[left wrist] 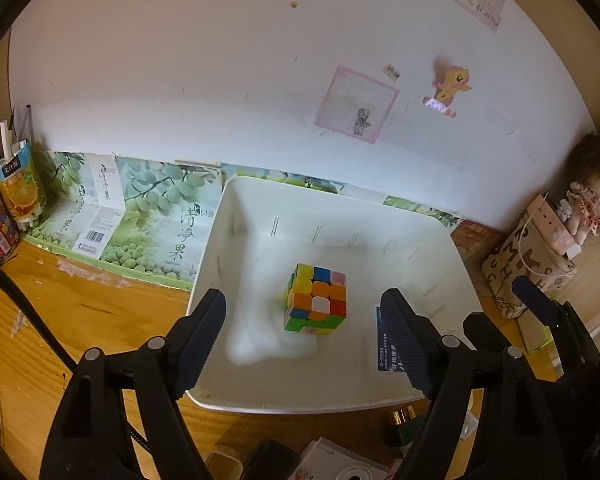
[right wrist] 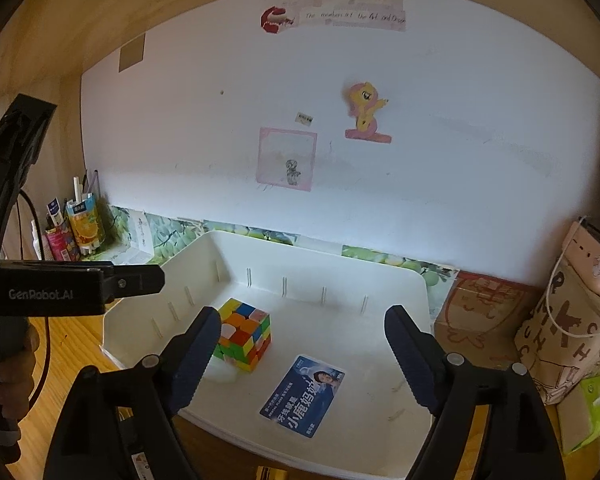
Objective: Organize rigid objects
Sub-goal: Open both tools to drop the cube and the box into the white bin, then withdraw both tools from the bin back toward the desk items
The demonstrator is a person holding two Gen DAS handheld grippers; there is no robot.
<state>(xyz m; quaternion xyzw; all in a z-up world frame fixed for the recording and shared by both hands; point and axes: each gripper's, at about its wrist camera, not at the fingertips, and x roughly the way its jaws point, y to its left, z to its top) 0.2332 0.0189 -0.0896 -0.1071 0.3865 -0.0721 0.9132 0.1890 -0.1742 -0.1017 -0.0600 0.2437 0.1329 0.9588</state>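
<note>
White bin point(right wrist: 396, 280) holds puzzle cube point(right wrist: 244, 334) and blue card point(right wrist: 303, 395) — both grippers point(left wrist: 304, 312) point(right wrist: 300, 328) spread apart, empty.

dim warm light, soft focus, fisheye-warped edges.

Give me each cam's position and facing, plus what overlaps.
Left wrist: on the left gripper, above the near rim of the white bin, facing the wall; own open jaws show, right gripper at right edge.
Right wrist: on the right gripper, same bin, facing the wall; own open jaws show, left gripper body and holding hand at left.
Shared: bin, puzzle cube, blue card, pony sticker.
</note>
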